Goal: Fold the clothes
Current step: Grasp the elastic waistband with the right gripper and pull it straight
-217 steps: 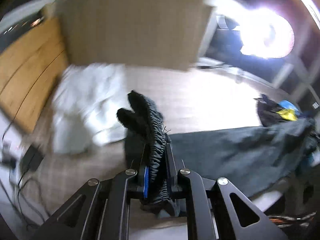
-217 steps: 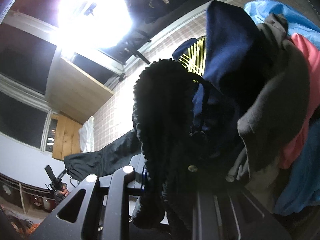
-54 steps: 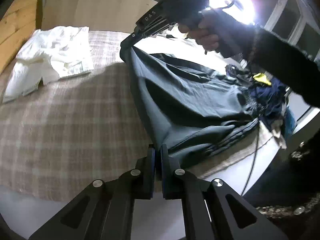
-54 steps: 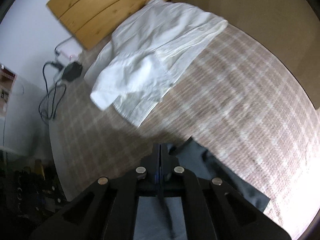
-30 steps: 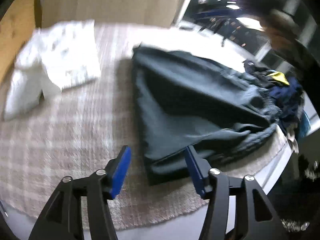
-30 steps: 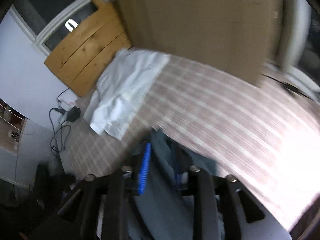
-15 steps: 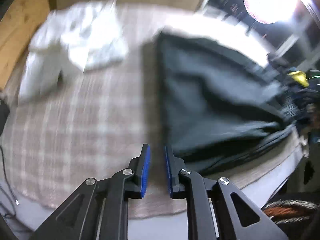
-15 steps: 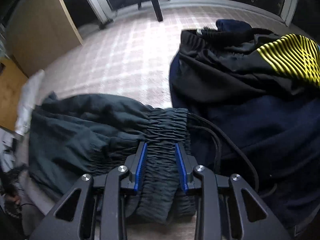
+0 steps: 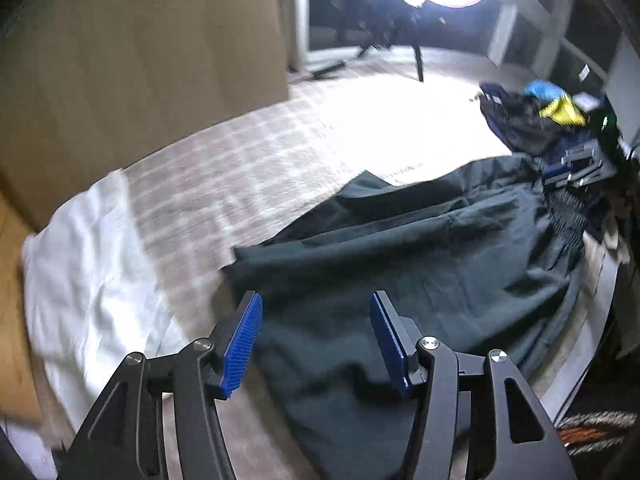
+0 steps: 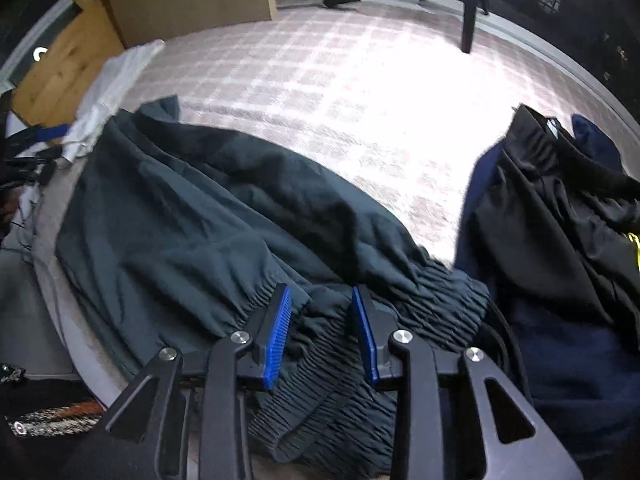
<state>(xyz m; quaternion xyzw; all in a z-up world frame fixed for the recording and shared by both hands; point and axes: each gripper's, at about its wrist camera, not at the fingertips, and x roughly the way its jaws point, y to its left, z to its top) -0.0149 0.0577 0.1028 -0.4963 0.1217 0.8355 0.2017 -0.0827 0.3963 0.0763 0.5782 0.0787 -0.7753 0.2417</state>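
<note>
Dark grey-green trousers lie spread on the plaid bed cover. My left gripper is open and empty, just above the leg-end part of the trousers. In the right wrist view the trousers run left, with the gathered elastic waistband nearest. My right gripper is open over the waistband, with folds of it between the jaws but not clamped. The right gripper also shows in the left wrist view, far right.
A white garment lies left of the trousers. A pile of dark blue, black and yellow clothes sits right of the waistband. A wooden panel stands behind the bed. The bed edge is close at left.
My left gripper has opened wide and swung over the trousers' leg end. My right gripper stays over the waistband, its jaws a little wider apart. Earlier both let go of the spread trousers.
</note>
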